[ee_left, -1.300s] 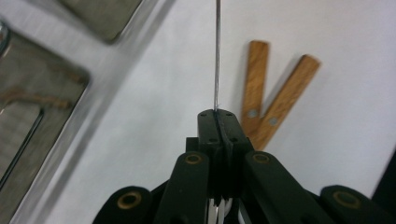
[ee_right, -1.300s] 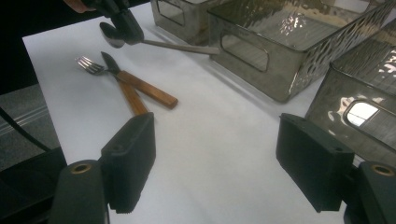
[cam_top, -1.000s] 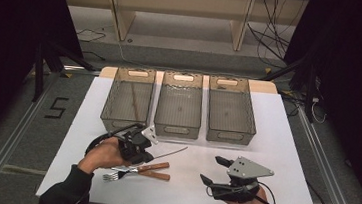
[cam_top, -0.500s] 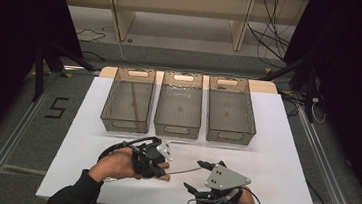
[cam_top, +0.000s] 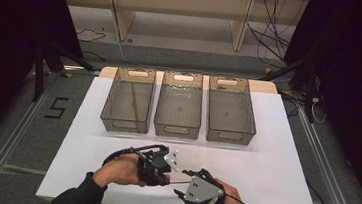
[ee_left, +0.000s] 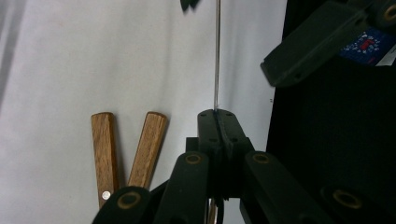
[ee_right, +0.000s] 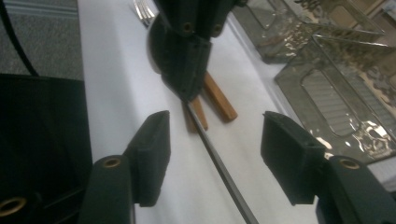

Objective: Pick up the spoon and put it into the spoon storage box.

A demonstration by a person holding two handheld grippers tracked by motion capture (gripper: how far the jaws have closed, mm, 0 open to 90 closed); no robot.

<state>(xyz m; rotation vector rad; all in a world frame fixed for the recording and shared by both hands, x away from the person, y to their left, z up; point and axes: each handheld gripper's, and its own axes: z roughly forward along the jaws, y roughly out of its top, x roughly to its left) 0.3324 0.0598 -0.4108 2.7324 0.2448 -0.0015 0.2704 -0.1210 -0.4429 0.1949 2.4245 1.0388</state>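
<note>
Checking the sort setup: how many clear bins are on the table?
3, in a row across the far half of the white table: left bin, middle bin, right bin. All stand side by side; no further bin can be seen.

— Is your table (cam_top: 274, 156) bright?
— Yes, light from above makes it bright white, but the sides of the room are very dark.
— Anything fuzzy?
— Your close hand-held gripper views look soft and blurry. The clear bins (ee_right: 327, 70) sparkle with glare.
</note>
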